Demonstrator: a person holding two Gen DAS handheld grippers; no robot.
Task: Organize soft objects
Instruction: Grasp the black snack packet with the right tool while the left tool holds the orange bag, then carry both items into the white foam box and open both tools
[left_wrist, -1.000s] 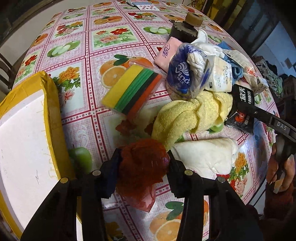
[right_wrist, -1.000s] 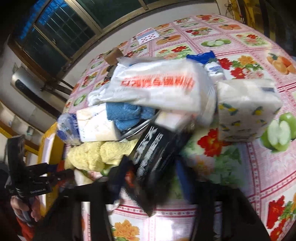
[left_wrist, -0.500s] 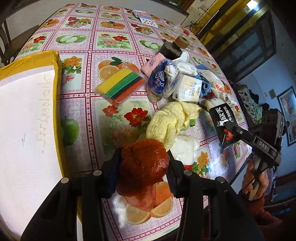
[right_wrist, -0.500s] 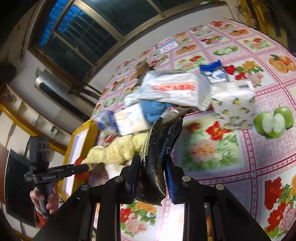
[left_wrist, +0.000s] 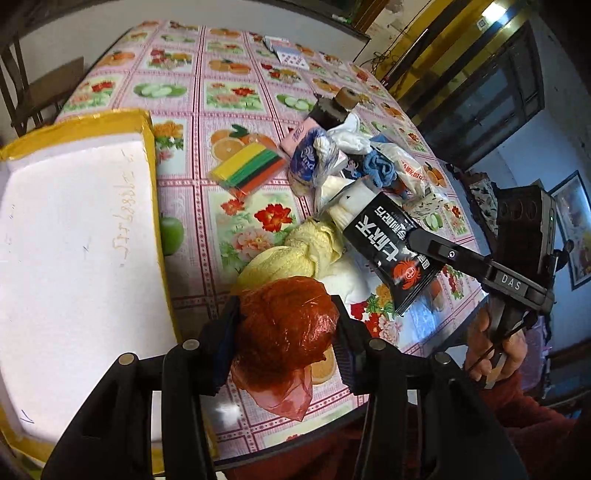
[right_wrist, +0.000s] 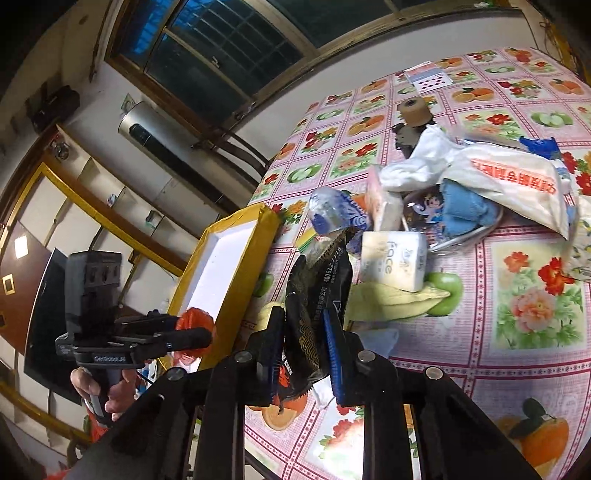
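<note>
The left gripper (left_wrist: 286, 332) is closed on a crumpled red plastic bag (left_wrist: 286, 325), a glossy, wrinkled ball squeezed between the two black fingers, with a thin translucent flap hanging below them. It is held above the near edge of the table (left_wrist: 229, 92), which wears a shiny pink oilcloth printed with squares of fruit and flowers. Just to the left of this gripper lies a shallow white foam box (left_wrist: 74, 240) with yellow tape along its rim. Just beyond the red bag rests a nubbly yellow towel (left_wrist: 291, 254), loosely folded, touching a smooth white pouch (left_wrist: 349, 275) to its right.

The right gripper (right_wrist: 303, 343) is clamped on a black foil snack packet (right_wrist: 317, 295), flat and crinkled, with a serrated top edge and white lettering; its blue ribbed pads press both faces, and the packet stands upright, lifted off the cloth. Beyond it and a little right sits a soft white tissue pack (right_wrist: 393, 260) leaning on the yellow towel. Farther on lies the heap: a blue terry cloth (right_wrist: 463, 210), a white plastic bag with red print (right_wrist: 513, 184), a blue-and-white tissue pack (right_wrist: 332, 218) in clear film and a twisted white cloth (right_wrist: 421, 158). Left of the heap, in the left wrist view, a flat pack of striped coloured sponge cloths (left_wrist: 247, 170) lies alone. Farthest off stands a brown tape roll (right_wrist: 413, 109) on a dark object.
</note>
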